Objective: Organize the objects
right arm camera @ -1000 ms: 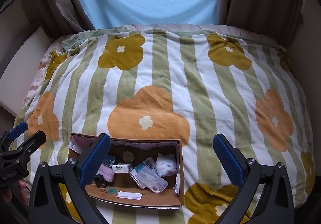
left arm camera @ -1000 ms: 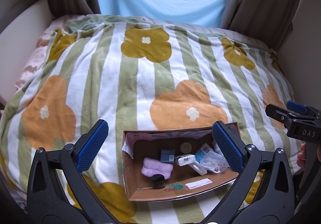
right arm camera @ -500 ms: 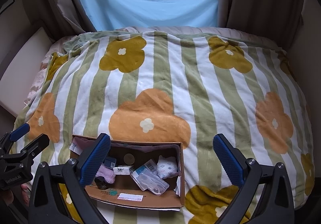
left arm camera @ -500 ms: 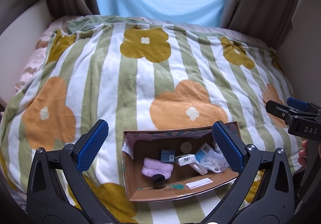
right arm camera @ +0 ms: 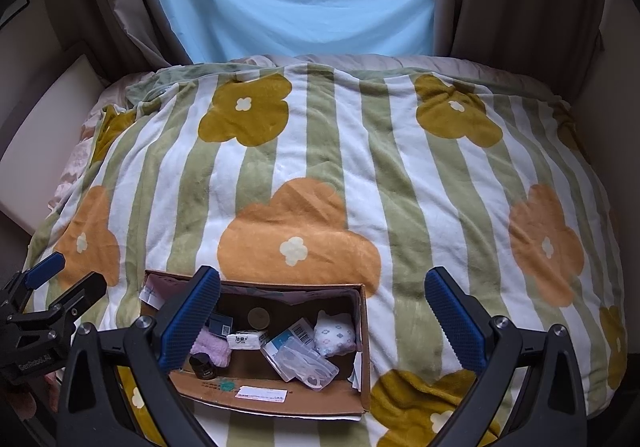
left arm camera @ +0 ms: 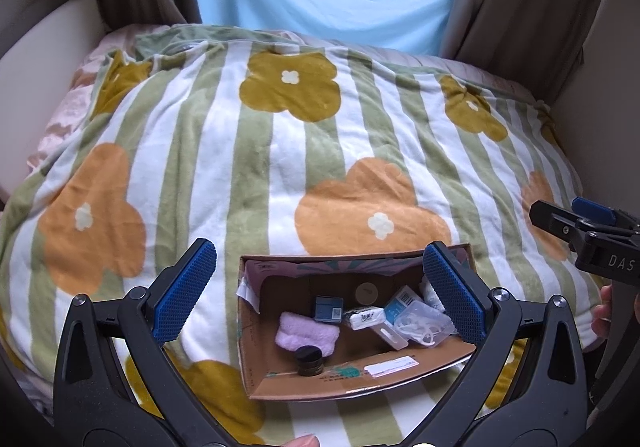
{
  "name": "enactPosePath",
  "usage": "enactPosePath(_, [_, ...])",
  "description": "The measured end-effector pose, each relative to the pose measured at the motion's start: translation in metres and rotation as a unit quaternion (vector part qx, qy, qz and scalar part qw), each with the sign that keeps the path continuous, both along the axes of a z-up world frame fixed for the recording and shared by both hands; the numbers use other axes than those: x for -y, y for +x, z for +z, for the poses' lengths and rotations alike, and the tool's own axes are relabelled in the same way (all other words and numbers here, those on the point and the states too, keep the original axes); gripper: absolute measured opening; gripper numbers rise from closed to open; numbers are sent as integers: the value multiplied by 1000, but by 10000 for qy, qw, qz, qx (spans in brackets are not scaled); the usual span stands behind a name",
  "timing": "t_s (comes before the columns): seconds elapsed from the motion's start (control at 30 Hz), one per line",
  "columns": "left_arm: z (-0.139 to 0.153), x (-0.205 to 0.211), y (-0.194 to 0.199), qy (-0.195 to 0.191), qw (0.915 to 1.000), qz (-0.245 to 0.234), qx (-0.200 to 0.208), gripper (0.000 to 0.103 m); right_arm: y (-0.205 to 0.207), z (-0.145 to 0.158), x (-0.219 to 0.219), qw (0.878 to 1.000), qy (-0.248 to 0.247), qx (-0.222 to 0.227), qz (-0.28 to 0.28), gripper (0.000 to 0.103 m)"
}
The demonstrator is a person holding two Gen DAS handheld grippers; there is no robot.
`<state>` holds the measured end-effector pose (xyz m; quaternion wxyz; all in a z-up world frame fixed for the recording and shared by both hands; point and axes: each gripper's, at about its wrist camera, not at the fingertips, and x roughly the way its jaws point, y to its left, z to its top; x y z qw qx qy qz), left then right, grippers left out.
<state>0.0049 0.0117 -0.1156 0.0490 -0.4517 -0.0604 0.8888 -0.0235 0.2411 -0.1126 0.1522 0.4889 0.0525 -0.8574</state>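
I see a bed covered by a plush blanket with green and white stripes and large orange and mustard flowers. Pale pink bedding shows along its left edge. One open brown cardboard box rests directly on the blanket at the near edge, just below an orange flower, with its flaps up and small items inside.

Box labels (print illegible)
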Motion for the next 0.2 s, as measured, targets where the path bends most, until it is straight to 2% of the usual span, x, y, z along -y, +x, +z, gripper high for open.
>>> enactPosePath(0.2, [0, 9, 0, 99, 9999, 99, -29, 103, -2, 2, 1, 10000, -3, -5, -2, 102])
